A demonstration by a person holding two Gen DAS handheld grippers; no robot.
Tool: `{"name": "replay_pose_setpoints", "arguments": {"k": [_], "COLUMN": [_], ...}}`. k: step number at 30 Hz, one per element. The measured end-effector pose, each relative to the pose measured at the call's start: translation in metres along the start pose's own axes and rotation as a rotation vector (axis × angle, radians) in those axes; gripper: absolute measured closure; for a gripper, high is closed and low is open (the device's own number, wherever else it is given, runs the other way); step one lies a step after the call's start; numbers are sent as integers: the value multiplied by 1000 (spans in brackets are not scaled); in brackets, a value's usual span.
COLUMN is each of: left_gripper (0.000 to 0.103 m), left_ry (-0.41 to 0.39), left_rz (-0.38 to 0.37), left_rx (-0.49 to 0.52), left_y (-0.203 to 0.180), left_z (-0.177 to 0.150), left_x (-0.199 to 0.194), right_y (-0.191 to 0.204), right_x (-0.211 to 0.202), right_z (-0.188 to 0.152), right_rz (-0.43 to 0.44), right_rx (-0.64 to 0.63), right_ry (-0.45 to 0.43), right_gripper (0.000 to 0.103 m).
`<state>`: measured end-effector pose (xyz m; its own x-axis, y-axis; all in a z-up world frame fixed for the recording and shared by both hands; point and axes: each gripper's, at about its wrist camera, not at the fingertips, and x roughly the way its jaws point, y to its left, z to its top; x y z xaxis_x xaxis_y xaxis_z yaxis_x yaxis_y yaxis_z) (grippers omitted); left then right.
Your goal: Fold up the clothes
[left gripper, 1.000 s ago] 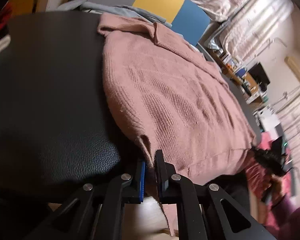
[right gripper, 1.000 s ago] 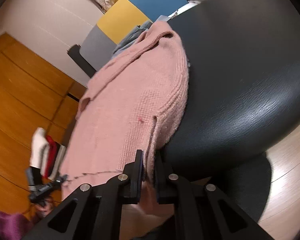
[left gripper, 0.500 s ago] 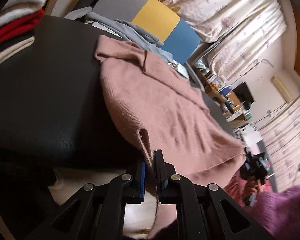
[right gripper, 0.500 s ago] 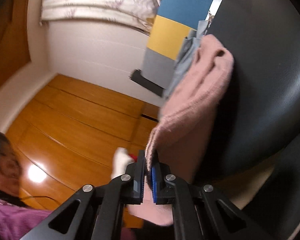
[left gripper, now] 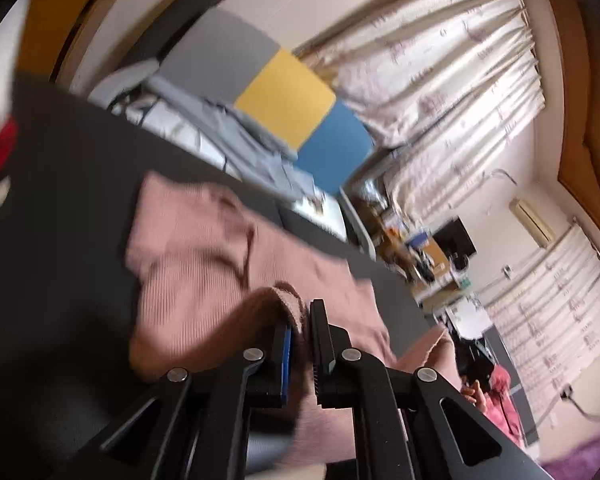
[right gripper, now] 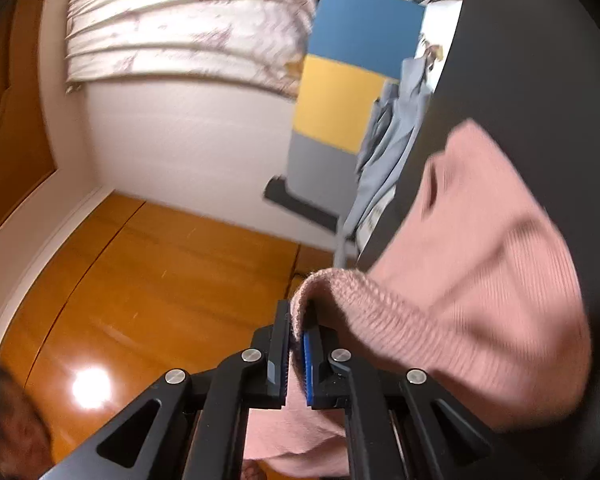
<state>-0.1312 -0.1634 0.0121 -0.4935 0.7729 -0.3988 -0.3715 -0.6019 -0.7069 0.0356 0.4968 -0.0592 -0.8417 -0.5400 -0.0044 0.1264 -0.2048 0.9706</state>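
On black seat (left gripper: 52,208), pink sweater (left gripper: 204,248) stretches lengthwise away.

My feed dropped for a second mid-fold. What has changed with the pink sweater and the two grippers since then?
Both grippers lifted the pink sweater's near hem off the edge of the black seat and carried it up and forward, so the knit now doubles over toward its far end. Unchanged: the left gripper and right gripper stay clamped on the hem, and the grey clothes still lie beyond the seat.
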Motion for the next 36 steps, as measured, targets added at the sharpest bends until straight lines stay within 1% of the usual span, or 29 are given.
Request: {"name": "replay_pose_setpoints", "arguments": {"k": [2,4,6,8,9,10,11,12,13,15,16,17,18,19,21,22,24,25,28,30,31,32,33,35,36], "left_gripper": [95,95,95,95,95,95,95,95,95,87,74,58,51,42,41,41,41,40,39,38,35,34,34,33,32], "left_ry": [-8,5,36,84,113,143,172,197,206,207,211,217,221,222,211,197,150,118,6,-70,-93,-97,-91,-68,-48], "left_rz": [14,61,114,197,247,295,330,346,333,288,264,240,217,195,158,150,161,184,294,340,358,374,397,452,478], "left_rx": [-64,-141,-219,-264,-273,-288,-307,-330,-350,-375,-384,-392,-401,-412,-430,-436,-447,-452,-438,-443,-444,-433,-400,-307,-252], "left_y": [18,40,64,87,96,105,114,121,123,123,122,119,116,113,107,104,101,101,107,113,115,115,113,109,106], "left_z": [29,49,65,73,73,72,71,70,69,70,71,73,75,77,84,89,97,102,117,125,127,128,126,118,110], "left_x": [30,60,93,124,137,148,157,163,164,164,164,164,164,165,169,171,172,173,166,155,150,148,146,139,138], "right_y": [-11,-27,-50,-73,-84,-94,-101,-106,-105,-99,-94,-91,-90,-90,-93,-94,-97,-99,-102,-98,-95,-89,-82,-68,-60], "right_x": [25,49,74,89,95,98,100,101,101,102,104,106,109,114,125,127,127,124,114,104,98,93,89,92,91], "right_z": [28,50,66,73,75,76,77,78,80,82,82,83,82,82,86,89,98,101,113,120,123,125,124,123,114], "right_rz": [-41,-90,-174,-259,-305,-348,-358,-363,-359,-352,-356,-360,-364,-367,-345,-324,-287,-273,-264,-269,-278,-301,-333,-405,-454], "right_rx": [24,60,106,158,184,211,234,254,266,282,284,287,292,299,326,333,337,339,331,290,264,229,184,75,6], "right_ry": [-24,-45,-53,-45,-41,-36,-28,-20,-12,13,42,70,97,122,142,132,68,33,-65,-127,-149,-149,-125,-64,-29], "right_gripper": [99,99,99,99,96,96,96,94,86,76,74,72,69,69,69,69,67,66,66,65,64,62,62,62,62]}}
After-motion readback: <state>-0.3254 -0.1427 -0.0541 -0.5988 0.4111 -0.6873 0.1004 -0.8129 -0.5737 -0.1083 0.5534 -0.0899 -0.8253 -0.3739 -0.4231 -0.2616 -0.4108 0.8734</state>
